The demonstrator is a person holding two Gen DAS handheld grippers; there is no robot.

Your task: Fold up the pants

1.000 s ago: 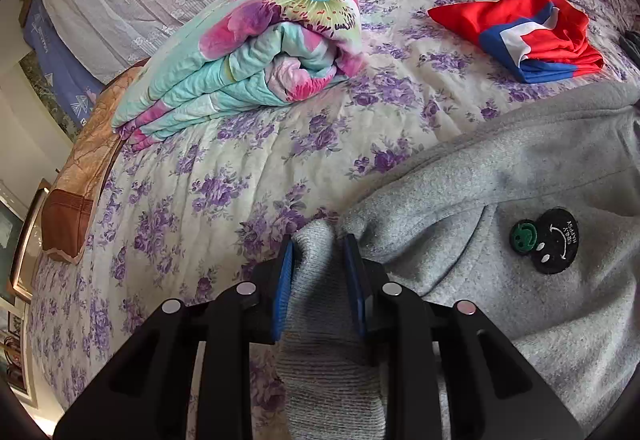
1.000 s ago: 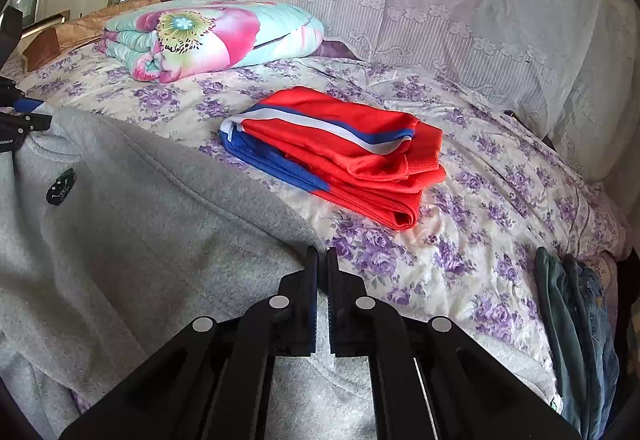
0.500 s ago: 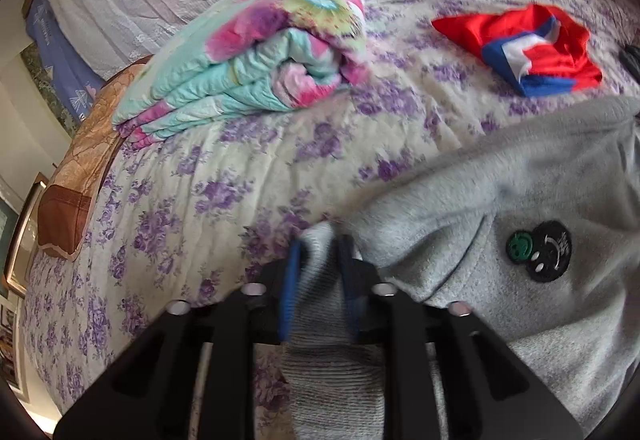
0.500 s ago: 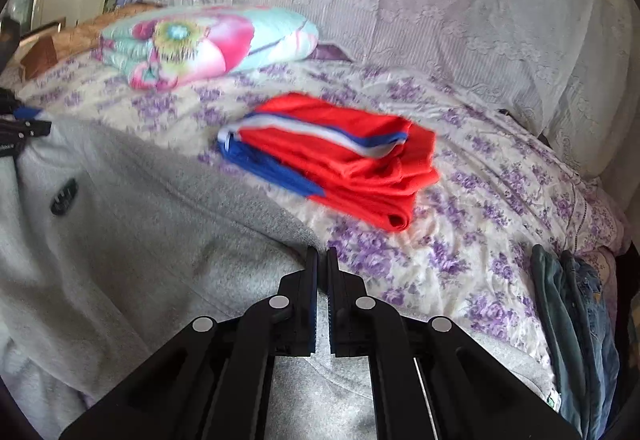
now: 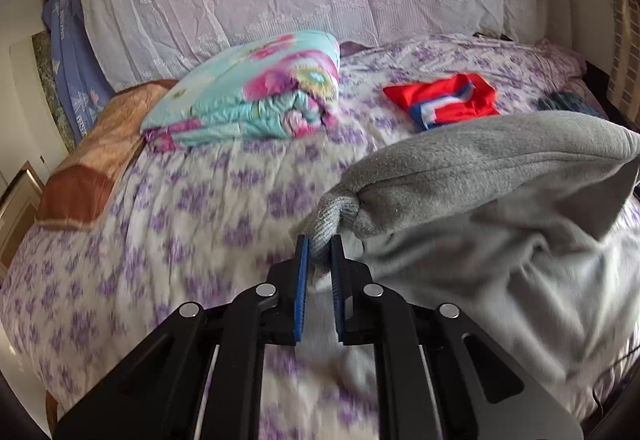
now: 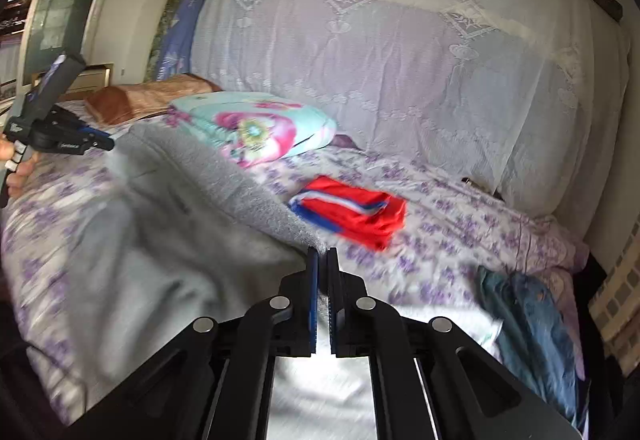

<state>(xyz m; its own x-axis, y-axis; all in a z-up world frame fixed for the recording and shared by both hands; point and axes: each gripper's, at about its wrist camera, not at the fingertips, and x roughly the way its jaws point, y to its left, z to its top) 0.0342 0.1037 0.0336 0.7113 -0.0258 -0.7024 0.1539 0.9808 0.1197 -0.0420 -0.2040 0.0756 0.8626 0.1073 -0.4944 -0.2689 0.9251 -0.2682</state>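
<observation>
grey fleece pants point(image 5: 500, 175) | ribbed cuff pinched in left gripper point(image 5: 319, 240) fingers | right gripper point(image 6: 322, 252) fingers clamp soft edge

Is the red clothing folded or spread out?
Folded. The red clothing lies as a neat layered stack on the bed.

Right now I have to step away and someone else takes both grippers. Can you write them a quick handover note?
Left gripper: shut on the ribbed end of the grey pants.
Right gripper: shut on their other end, at the edge.
Pants: held up between both grippers above the floral bedspread, the fabric hanging below.
Done: both ends gripped and raised.
Left: bring the ends over, lay the fold flat, then smooth it.
Nearby: folded red and blue garment, folded quilt.
</observation>
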